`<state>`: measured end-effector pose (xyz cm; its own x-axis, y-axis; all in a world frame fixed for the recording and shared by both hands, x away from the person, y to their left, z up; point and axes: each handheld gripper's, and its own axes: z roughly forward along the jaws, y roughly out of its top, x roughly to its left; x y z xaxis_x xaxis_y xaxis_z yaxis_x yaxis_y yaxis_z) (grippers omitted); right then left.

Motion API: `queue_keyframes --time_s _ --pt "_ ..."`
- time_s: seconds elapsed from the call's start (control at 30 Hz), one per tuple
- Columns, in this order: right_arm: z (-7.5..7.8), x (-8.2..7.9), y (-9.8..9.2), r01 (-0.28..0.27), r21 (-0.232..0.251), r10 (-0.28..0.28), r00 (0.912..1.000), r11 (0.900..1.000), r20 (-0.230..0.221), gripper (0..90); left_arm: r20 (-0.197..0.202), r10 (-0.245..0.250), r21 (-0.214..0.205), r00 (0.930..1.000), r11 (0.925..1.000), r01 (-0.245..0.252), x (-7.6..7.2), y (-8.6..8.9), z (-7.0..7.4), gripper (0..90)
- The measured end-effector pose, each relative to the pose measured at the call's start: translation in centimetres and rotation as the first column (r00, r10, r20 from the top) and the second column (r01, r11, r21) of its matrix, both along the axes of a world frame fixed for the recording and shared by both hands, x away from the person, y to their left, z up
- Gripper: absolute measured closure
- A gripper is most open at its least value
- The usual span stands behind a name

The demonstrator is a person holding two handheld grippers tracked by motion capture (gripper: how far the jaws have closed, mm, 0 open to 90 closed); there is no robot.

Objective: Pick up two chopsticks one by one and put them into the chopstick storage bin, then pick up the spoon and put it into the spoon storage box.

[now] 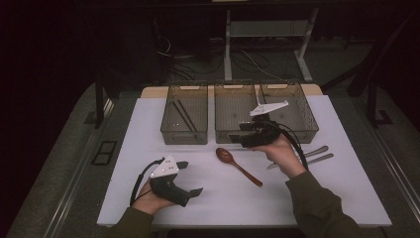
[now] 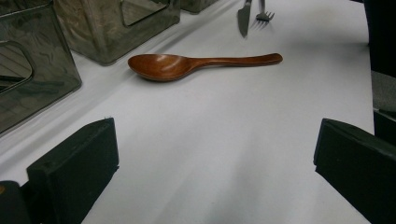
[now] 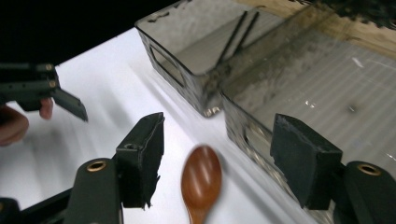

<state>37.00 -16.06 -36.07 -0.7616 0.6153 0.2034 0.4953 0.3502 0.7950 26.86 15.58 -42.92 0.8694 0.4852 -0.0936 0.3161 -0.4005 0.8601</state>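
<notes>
Here the spoon (image 1: 237,165) lies on the table (image 1: 317,198), bowl at 10 o'clock, handle at 4. Right gripper (image 1: 246,135) hovers just beyond the bowl, jaws wide, empty. Left gripper (image 1: 190,178) rests farther off, jaws wide, empty.

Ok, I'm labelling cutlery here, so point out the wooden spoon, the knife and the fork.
wooden spoon (image 2: 161,65): left gripper view, on its bowl.
knife (image 2: 244,18): left gripper view, on its blade.
fork (image 2: 264,16): left gripper view, on its tines.

Open tongs (image 2: 215,163) face a wooden spoon (image 2: 187,64) lying beside bins (image 2: 107,32).
</notes>
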Motion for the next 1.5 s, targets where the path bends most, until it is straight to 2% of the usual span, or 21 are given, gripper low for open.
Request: queue_keyframes --time_s 0.33,0.43,0.67,0.87,1.0,1.13,1.33,1.5 --pt "-1.3 -3.0 -5.9 0.048 0.029 -0.048 0.9988 0.9984 0.011 30.7 -0.001 0.006 0.004 1.0 1.0 -0.006 0.0 0.0 -0.1 0.0" --pt "-1.9 -4.0 -7.7 0.07 0.023 -0.07 0.9973 0.9973 0.02 29.9 0.001 0.005 0.007 1.0 1.0 -0.005 0.0 0.0 0.0 0.0" --pt "-3.5 -7.0 -11.1 0.106 0.032 -0.107 0.9939 0.9938 0.027 27.4 0.005 0.013 0.0 0.9999 0.9999 -0.013 0.0 0.0 0.1 0.0" --pt "-4.9 -8.8 -13.0 0.145 0.049 -0.147 0.9884 0.9882 0.039 24.4 0.005 0.013 0.004 0.9999 0.9999 -0.013 0.0 0.0 0.1 0.0" --pt "-6.0 -9.6 -13.2 0.169 0.034 -0.17 0.984 0.9851 0.053 20.5 0.002 0.014 0.008 0.9999 0.9999 -0.014 0.0 0.0 0.0 0.0" --pt "-7.0 -10.4 -13.3 0.177 0.007 -0.177 0.9831 0.9842 0.046 20.1 0.002 0.012 -0.002 0.9999 0.9999 -0.012 0.1 -0.2 0.2 5.0" --pt "-7.8 -11.6 -14.0 0.169 -0.008 -0.168 0.9852 0.9856 0.033 20.1 0.017 -0.015 0.015 0.9997 0.9998 0.015 0.3 -1.5 0.3 29.3" --pt "-7.8 -12.1 -14.2 0.17 -0.005 -0.17 0.9849 0.9854 0.033 20.1 0.029 -0.024 0.037 0.9993 0.999 0.023 0.9 -3.2 0.3 40.4"
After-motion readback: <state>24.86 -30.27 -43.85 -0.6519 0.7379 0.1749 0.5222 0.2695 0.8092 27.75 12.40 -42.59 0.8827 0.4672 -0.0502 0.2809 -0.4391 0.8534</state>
